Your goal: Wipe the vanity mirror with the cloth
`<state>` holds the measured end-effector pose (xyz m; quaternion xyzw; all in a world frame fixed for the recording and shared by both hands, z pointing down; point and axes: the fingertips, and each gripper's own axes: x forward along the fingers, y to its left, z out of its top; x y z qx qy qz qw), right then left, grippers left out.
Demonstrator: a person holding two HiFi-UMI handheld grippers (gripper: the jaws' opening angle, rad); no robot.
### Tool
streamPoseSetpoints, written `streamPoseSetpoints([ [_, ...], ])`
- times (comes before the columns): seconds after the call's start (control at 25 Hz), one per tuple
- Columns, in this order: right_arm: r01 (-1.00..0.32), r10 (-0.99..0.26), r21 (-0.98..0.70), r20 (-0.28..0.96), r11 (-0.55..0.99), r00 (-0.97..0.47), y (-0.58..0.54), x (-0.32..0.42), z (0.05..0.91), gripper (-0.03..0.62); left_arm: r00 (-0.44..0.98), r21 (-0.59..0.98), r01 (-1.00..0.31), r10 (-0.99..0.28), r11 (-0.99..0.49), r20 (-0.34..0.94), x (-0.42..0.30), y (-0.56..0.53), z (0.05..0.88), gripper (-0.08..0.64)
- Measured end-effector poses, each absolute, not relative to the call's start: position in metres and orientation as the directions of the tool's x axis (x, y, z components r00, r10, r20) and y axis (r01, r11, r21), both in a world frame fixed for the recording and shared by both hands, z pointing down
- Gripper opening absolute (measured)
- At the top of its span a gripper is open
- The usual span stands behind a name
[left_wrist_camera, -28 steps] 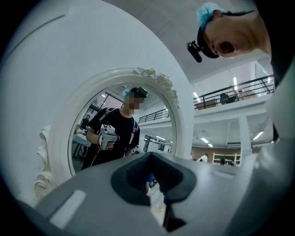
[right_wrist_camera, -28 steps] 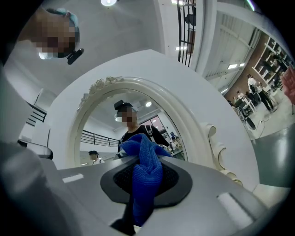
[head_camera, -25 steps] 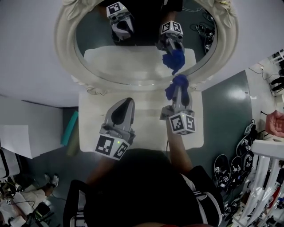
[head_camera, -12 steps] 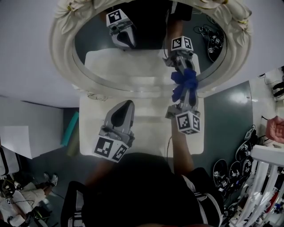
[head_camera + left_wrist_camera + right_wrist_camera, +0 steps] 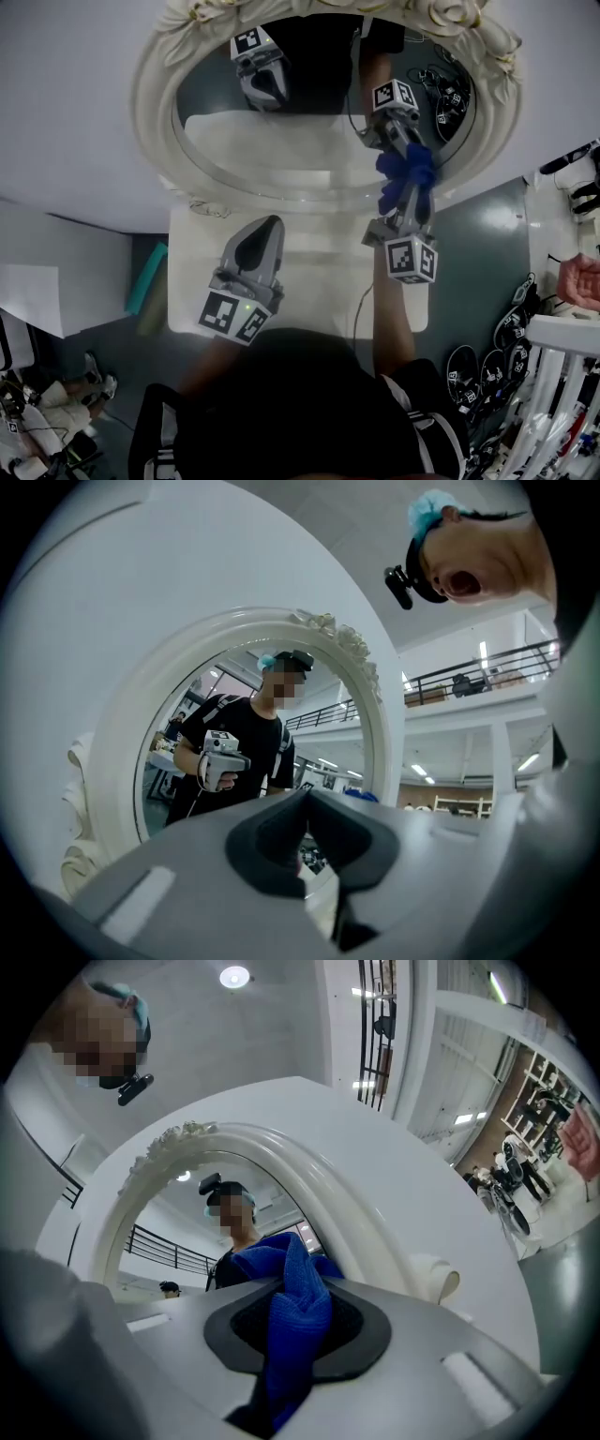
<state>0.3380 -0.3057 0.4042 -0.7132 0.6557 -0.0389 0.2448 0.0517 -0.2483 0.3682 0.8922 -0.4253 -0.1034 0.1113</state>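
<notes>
The cloth (image 5: 407,190), blue and bunched, sits in the tip of the right tool (image 5: 405,199) and is pressed against the low right part of the mirror's glass, just inside the frame. The mirror (image 5: 153,120) stands upright at the far edge of the white surface (image 5: 319,281), and its oval, ornate white frame fills most of the far side of the head view. In the glass, the reflected cloth meets the real one.

In the right gripper view, the right tool's jaws are clamped on the cloth. A fold stands up between them, and the rest hangs down through the gap.

The left tool (image 5: 266,228) hovers over the near left part of the surface, well apart from the cloth and short of the glass. Its jaws are pressed together with nothing between them.

A second ago the cloth touched the glass nearer the middle of its lower edge. Half a second ago it was partway along. Now it has slid right, close to the frame's right side. The left tool has kept its place over the surface.
</notes>
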Motion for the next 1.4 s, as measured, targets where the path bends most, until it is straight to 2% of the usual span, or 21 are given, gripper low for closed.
streamPoseSetpoints([
  [0.68, -0.965, -0.907, -0.254, -0.418, 0.063, 0.051, -0.300, 0.303, 0.284, 0.052, 0.616, 0.273, -0.732, -0.778, -0.624, -0.127, 0.012, -0.221, 0.340, 0.011],
  [1.4, -0.978, -0.875, -0.102, -0.471, 0.182, -0.113, -0.310, 0.255, 0.179, 0.052, 0.576, 0.248, -0.769, -0.807, -0.589, -0.128, -0.011, -0.213, 0.329, 0.011],
])
